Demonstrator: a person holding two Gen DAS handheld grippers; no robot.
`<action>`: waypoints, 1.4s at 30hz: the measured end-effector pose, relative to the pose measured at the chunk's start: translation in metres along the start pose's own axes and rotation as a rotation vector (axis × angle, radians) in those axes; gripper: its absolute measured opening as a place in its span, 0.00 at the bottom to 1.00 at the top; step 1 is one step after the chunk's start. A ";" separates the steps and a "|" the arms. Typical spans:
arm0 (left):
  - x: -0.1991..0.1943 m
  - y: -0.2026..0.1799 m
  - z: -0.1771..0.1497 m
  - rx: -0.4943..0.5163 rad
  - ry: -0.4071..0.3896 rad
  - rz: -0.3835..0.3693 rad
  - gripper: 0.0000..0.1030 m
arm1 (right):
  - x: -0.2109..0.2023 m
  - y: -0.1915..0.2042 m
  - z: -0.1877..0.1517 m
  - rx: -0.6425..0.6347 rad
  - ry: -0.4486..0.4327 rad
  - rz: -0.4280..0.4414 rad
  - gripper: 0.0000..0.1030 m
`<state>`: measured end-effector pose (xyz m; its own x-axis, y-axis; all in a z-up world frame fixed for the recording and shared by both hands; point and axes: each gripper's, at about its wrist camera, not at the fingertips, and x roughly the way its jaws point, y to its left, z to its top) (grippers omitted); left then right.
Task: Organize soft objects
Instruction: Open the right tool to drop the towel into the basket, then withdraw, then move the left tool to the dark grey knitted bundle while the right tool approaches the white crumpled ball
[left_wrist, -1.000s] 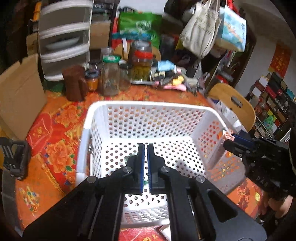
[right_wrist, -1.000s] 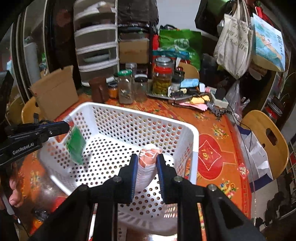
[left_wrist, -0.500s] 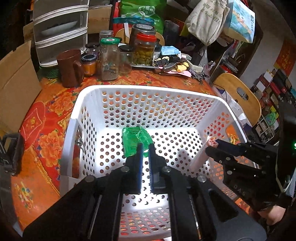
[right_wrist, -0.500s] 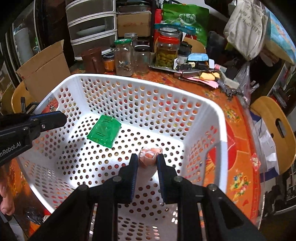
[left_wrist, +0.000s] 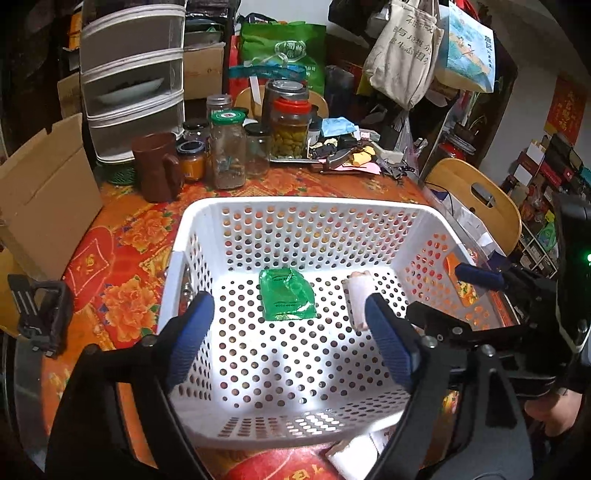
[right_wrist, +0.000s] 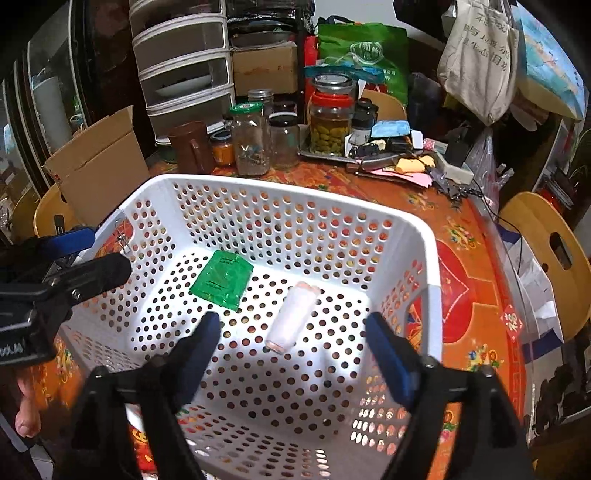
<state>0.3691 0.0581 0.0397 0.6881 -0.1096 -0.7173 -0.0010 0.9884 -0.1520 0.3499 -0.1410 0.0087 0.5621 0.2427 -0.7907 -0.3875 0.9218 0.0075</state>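
Note:
A white perforated basket (left_wrist: 303, 203) (right_wrist: 280, 188) stands on the red flowered tablecloth. On its floor lie a green plastic packet (left_wrist: 286, 299) (right_wrist: 221, 278) and, to its right, a white roll with pink ends (left_wrist: 358, 295) (right_wrist: 293, 314). My left gripper (left_wrist: 285, 297) (right_wrist: 88, 253) hangs over the basket's near left side with its jaws opening; the packet lies loose below them. My right gripper (right_wrist: 291, 319) (left_wrist: 456, 299) is over the near right side, jaws opening too. The roll rests between its fingers without touching the pads.
Behind the basket stand several glass jars (left_wrist: 227, 151), a brown mug (left_wrist: 157, 171) and a plastic drawer unit (left_wrist: 133, 81). A cardboard box (left_wrist: 44, 195) leans at the left. A wooden chair (left_wrist: 476, 199) is at the right. Clutter covers the table's back right.
Both grippers went from shut to wide open. The green packet left the left gripper and the white roll left the right one; both now lie on the basket floor.

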 end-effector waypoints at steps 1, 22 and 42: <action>-0.005 0.000 -0.002 0.001 -0.005 -0.001 0.83 | -0.004 0.000 -0.001 0.002 -0.010 -0.001 0.88; -0.135 0.009 -0.101 0.043 -0.153 0.007 0.94 | -0.091 0.020 -0.065 -0.022 -0.150 -0.013 0.97; -0.173 0.049 -0.236 -0.042 -0.157 0.039 0.95 | -0.102 0.039 -0.203 0.046 -0.133 0.098 0.97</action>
<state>0.0785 0.1005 -0.0043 0.7918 -0.0505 -0.6086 -0.0580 0.9859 -0.1572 0.1285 -0.1910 -0.0345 0.6162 0.3673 -0.6967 -0.4130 0.9039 0.1112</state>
